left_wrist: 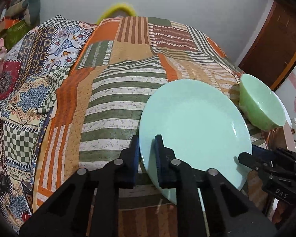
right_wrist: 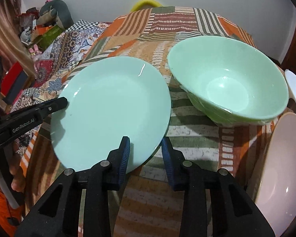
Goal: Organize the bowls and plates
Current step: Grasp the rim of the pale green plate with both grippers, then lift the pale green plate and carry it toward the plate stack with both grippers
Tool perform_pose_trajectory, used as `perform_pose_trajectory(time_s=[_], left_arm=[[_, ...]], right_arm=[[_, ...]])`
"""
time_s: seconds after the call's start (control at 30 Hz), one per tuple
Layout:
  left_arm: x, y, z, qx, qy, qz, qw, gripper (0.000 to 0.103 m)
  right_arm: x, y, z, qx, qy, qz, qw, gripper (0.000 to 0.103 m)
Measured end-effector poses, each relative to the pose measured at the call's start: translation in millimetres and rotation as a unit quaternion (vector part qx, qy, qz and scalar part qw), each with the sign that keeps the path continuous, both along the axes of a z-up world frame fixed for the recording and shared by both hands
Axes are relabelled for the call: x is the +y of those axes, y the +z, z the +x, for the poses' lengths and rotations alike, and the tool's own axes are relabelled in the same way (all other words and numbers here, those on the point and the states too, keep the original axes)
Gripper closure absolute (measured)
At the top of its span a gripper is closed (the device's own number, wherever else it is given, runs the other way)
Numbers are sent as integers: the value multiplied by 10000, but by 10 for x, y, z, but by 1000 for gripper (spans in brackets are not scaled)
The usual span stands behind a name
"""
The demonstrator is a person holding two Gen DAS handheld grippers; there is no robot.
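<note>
Left gripper fingers straddle the pale mint-green round ceramic plate rim, narrowly parted. Right gripper fingers bracket its opposite edge, wider apart; actual contact indeterminate. Green glass bowl stands beside.

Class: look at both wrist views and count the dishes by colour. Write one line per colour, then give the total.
Mint-green plate: 1
Green bowl: 1
Pale pink dish, cut off at the right edge: 1
White dish, only partly in view: 1
Total: 4

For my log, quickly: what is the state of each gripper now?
Left gripper: shut on the plate rim.
Right gripper: also astride the rim; grip cannot be told.
</note>
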State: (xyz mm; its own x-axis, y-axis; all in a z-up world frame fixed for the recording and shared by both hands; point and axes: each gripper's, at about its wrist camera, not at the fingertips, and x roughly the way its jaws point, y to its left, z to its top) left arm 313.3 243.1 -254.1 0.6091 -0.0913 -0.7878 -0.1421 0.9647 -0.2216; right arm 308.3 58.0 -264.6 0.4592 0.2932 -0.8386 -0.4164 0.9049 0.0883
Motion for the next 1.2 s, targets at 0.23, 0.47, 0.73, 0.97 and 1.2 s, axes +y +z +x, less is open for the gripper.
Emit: perform_pose_trajectory(time_s=[0.23,0.47,0.73,0.97,1.2], left_arm=[[-4,15,-238,120,-75,-65,9999,89],[-83,22,-661,344,-177,-61,9992,87],[-156,13,-928,539,-380,-101,9978,86],[-101,-25,-850,540,-356,-231,9976,86],[-123,-9,-836,477,-313,-131,9983,86]], right_arm=[[-25,15,-36,82,110,9,9999,72],[-7,10,-189,189,388,-38,9991,72],[-48,12,-302,265,675,-63,9973,73],[-14,-28,-209,370,628,47,9973,73],[9,-34,-208,352,632,143,9973,75]])
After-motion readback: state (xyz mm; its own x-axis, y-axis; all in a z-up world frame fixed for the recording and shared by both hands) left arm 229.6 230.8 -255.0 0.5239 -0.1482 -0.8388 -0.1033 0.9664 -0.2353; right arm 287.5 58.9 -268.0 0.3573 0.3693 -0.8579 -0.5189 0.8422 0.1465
